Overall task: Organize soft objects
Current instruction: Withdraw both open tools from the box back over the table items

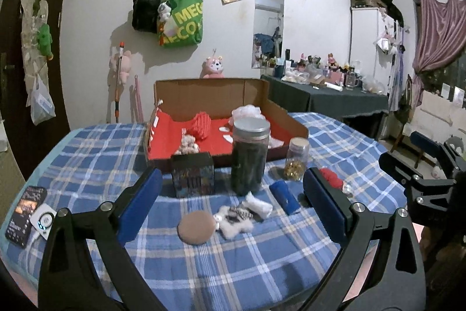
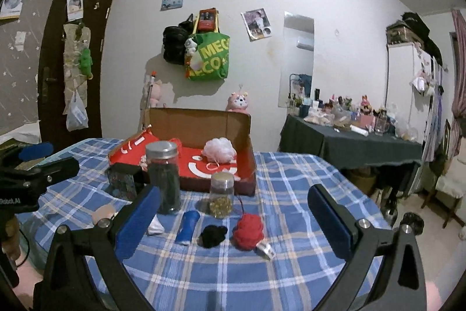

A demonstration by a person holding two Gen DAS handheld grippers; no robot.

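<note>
My left gripper (image 1: 233, 203) is open and empty above the blue plaid table. Between its fingers lie a round brown puff (image 1: 196, 227), a small white and black plush (image 1: 234, 219) and a rolled white sock (image 1: 259, 204). My right gripper (image 2: 233, 219) is open and empty. In front of it lie a red yarn ball (image 2: 248, 230), a black scrunchie (image 2: 212, 235) and a blue roll (image 2: 188, 226). The cardboard box (image 1: 204, 91) with a red lining holds a red striped soft item (image 1: 201, 124), a small plush (image 1: 188, 146) and a white mesh pouf (image 2: 220, 149).
A tall dark jar (image 1: 250, 158), a small jar of gold beads (image 1: 296, 158) and a dark patterned box (image 1: 192, 175) stand in front of the cardboard box. A phone (image 1: 24, 216) and a white device (image 1: 43, 220) lie at the table's left edge. A cluttered dark side table (image 2: 349, 139) stands at the right.
</note>
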